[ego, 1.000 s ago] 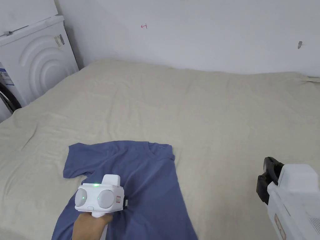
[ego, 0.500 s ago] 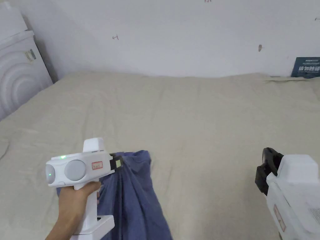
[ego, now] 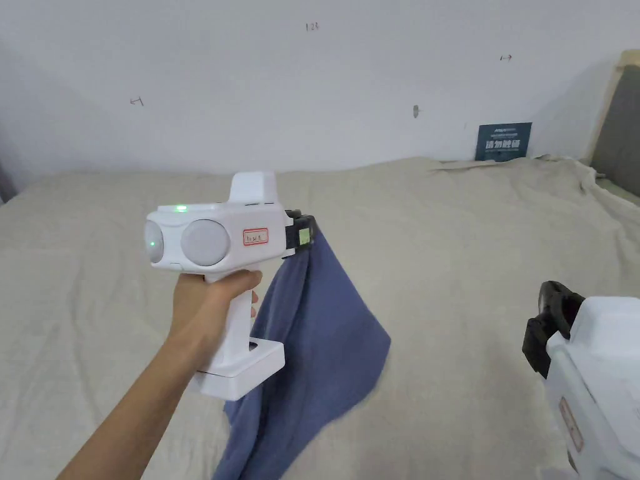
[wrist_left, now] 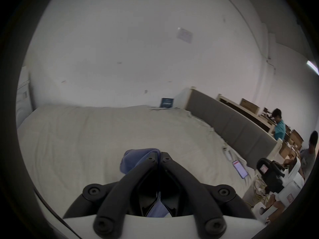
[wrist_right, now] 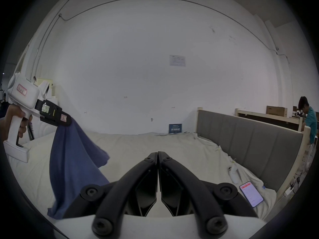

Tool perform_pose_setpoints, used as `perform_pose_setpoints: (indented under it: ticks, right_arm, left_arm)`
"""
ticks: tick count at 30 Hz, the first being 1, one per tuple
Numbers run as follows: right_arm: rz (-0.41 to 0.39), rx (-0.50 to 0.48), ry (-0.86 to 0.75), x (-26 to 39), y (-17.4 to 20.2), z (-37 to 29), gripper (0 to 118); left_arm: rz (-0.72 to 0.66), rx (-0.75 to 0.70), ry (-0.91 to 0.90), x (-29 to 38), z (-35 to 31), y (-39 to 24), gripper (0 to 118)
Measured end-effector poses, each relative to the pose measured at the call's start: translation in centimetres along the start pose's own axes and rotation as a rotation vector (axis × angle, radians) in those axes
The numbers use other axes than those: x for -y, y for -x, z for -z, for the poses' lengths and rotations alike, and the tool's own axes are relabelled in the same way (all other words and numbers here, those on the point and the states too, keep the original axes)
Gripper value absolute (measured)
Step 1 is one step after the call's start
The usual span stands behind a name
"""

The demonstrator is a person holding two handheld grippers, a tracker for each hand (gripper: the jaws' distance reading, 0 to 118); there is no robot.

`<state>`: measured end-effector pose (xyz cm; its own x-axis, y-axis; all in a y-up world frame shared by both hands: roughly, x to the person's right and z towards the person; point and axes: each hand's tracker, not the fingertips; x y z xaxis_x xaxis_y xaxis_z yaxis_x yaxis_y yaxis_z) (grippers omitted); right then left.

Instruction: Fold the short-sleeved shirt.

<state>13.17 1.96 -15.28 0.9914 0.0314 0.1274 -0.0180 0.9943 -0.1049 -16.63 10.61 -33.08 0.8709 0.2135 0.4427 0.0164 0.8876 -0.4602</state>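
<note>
The left gripper (ego: 310, 234), jaws pinched on the soft blue short-sleeved shirt (ego: 319, 350), lifts it off the beige bedsheet (ego: 469, 250) to hang straight, probably for re-laying, while the right gripper (wrist_right: 158, 154) waits empty with jaws together.

The bottom of the blue shirt (ego: 312, 350) runs off the lower edge of the head view. The right claw (ego: 550, 331) is cut off at the corner there, so its tips can't be seen. The left claw (ego: 310, 232) has its tips tucked behind cloth. The sign (ego: 504, 141) is too small to make out.

No legible text anywhere.
</note>
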Motion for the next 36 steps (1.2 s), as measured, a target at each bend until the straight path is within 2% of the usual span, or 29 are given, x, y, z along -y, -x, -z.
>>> perform_pose_setpoints:
  ticks: [7,13,18,30,33,35,36]
  right_arm:
    - [0.002,0.082,-0.005,-0.2,-3.0,-1.2,0]
    - [-0.002,0.122,0.009,0.4,-4.6,-1.6,0]
    - [-0.003,0.133,0.028,0.8,-4.7,-1.8,0]
    - [0.009,0.117,0.074,2.6,-4.6,-1.4,0]
    - [0.006,0.109,0.082,2.6,-4.0,-1.5,0]
    - [0.004,0.102,0.087,2.5,-3.7,-1.6,0]
    - [0.001,0.100,0.088,2.4,-3.5,-1.7,0]
  left_arm:
    - [0.070,0.156,0.039,0.8,3.5,-6.9,0]
    - [0.097,0.209,0.189,5.1,7.5,-9.2,0]
    - [0.078,0.186,0.366,10.4,11.1,-8.6,0]
    - [0.068,-0.004,0.652,21.3,15.7,-4.9,3]
    - [0.061,-0.017,0.681,22.8,16.5,-4.4,10]
    - [0.053,-0.026,0.669,23.0,16.3,-4.5,22]
    - [0.048,-0.029,0.652,22.8,16.0,-4.6,32]
